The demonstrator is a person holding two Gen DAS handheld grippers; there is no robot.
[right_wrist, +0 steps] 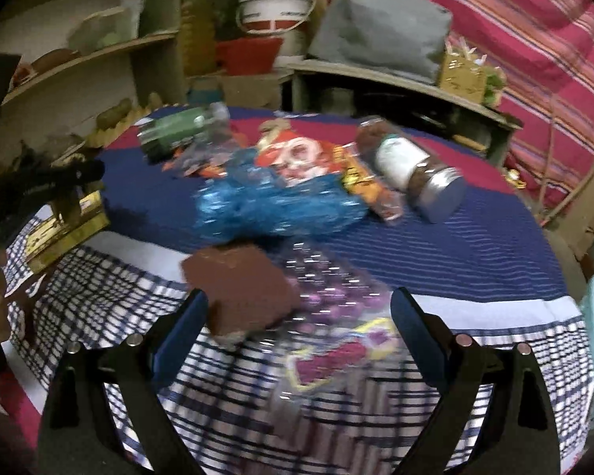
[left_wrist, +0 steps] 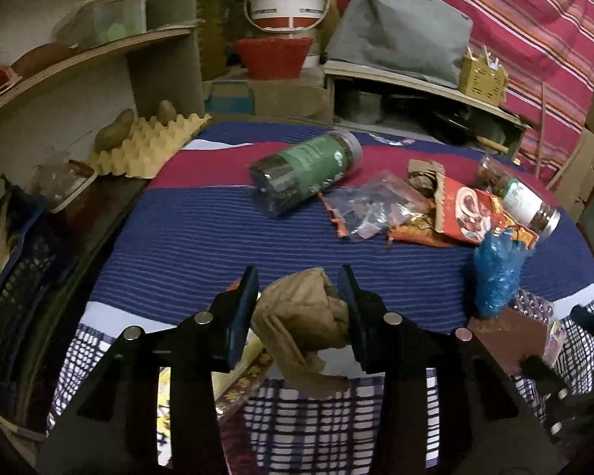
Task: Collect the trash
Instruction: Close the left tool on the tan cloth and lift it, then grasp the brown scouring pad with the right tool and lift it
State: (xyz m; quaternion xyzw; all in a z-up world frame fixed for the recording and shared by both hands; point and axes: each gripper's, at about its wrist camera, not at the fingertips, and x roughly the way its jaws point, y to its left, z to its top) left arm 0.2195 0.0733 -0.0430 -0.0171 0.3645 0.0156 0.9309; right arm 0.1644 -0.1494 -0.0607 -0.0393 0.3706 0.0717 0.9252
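Above the near edge of the striped cloth [left_wrist: 186, 237], my left gripper [left_wrist: 301, 308] clamps one crumpled brown paper wad [left_wrist: 301, 316], while my right gripper [right_wrist: 297, 324] gapes wide around one brown block [right_wrist: 241, 293], with two jars [left_wrist: 305, 170] [right_wrist: 412, 166] lying beyond among wrappers [left_wrist: 467, 213].

Dim indoor light, heavy fisheye bending and dark vignette at all corners, left wrist view fairly sharp, right wrist view motion-blurred throughout, blue plastic bag [right_wrist: 273, 206] smeared, faint glare on jar lid [right_wrist: 443, 194] toward 2 o'clock
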